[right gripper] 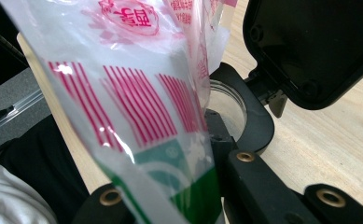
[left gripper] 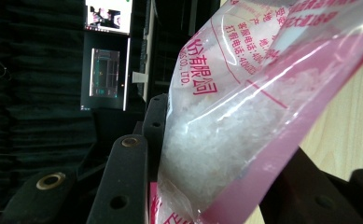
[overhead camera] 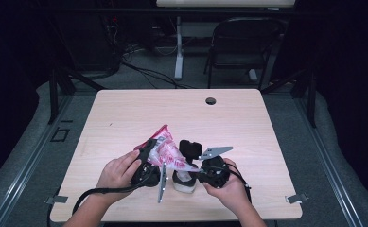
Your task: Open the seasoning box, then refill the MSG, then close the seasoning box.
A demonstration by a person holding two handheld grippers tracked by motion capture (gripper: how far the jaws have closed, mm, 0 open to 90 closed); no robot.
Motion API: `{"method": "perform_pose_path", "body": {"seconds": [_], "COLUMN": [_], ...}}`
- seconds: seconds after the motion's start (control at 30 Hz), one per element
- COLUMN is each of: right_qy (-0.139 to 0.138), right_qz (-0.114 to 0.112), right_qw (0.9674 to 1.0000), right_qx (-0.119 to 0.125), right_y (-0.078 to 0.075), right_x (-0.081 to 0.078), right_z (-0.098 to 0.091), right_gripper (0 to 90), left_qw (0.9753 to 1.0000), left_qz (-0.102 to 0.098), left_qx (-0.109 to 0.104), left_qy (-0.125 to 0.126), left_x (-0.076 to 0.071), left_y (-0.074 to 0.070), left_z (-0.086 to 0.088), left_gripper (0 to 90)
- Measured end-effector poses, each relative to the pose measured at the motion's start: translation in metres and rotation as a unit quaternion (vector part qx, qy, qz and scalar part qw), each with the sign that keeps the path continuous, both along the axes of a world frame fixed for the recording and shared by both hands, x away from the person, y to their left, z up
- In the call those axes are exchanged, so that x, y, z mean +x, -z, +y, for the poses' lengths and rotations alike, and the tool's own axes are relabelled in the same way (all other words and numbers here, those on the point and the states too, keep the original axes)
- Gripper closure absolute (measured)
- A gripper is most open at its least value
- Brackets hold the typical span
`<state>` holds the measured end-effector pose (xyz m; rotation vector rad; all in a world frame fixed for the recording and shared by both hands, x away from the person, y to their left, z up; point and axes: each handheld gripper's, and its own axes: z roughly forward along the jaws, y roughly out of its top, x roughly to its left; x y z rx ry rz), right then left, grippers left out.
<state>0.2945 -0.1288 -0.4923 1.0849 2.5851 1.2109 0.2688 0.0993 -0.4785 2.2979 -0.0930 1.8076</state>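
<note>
A clear plastic bag (overhead camera: 170, 153) with pink print and white granules inside is held tilted between both hands, above the table (overhead camera: 172, 113). My left gripper (overhead camera: 146, 158) is shut on its upper pink end, and the bag (left gripper: 244, 116) fills the gap between the black jaws of that gripper (left gripper: 226, 154). My right gripper (overhead camera: 205, 168) is shut on the lower end, where the bag (right gripper: 137, 93) shows red stripes and a green band. Just below stands a small clear container (overhead camera: 184, 182) with its black flip lid (overhead camera: 190, 147) open. Its rim (right gripper: 226, 105) and lid (right gripper: 310, 46) lie right behind the bag.
The container stands near the table's front edge, between the two hands. A round cable hole (overhead camera: 211, 100) sits at the table's far side. A black folding chair (overhead camera: 243, 42) and floor cables lie beyond the table. Dark curtains close in both sides.
</note>
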Motion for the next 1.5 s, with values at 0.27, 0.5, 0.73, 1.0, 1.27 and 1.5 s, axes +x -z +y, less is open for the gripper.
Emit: {"method": "perform_pose_path", "body": {"seconds": [0.27,0.5,0.73,1.0,1.27,1.5], "right_qy": [-0.001,0.000,0.001,0.000,0.003,0.001], "right_qz": [0.001,0.001,0.001,0.001,0.001,0.002], "right_qw": [1.0000,1.0000,1.0000,1.0000,1.0000,1.0000], "right_qx": [-0.003,-0.001,-0.002,-0.003,0.000,0.001], "right_y": [0.0005,0.0008,0.0007,0.0009,0.0016,0.0018], "right_x": [0.0005,0.0006,0.0003,0.0005,0.0007,0.0007], "right_z": [-0.0006,-0.0009,-0.0003,0.0000,-0.0006,-0.0006], "right_gripper": [89.9,89.9,89.9,89.9,89.9,90.0], "left_qw": [1.0000,1.0000,1.0000,1.0000,1.0000,0.9999], "left_qz": [0.003,0.001,0.000,-0.002,-0.006,-0.008], "left_qx": [-0.003,-0.003,-0.003,0.000,0.005,0.010], "left_qy": [0.000,0.003,0.003,0.005,0.006,0.007], "left_x": [0.0001,0.0005,0.0001,-0.0002,-0.0005,-0.0012], "left_y": [0.0008,0.0001,-0.0001,-0.0006,-0.0015,-0.0031], "left_z": [-0.0008,-0.0014,-0.0010,-0.0014,-0.0032,-0.0047], "left_gripper": [66.0,66.1,66.1,66.1,66.1,66.1]}}
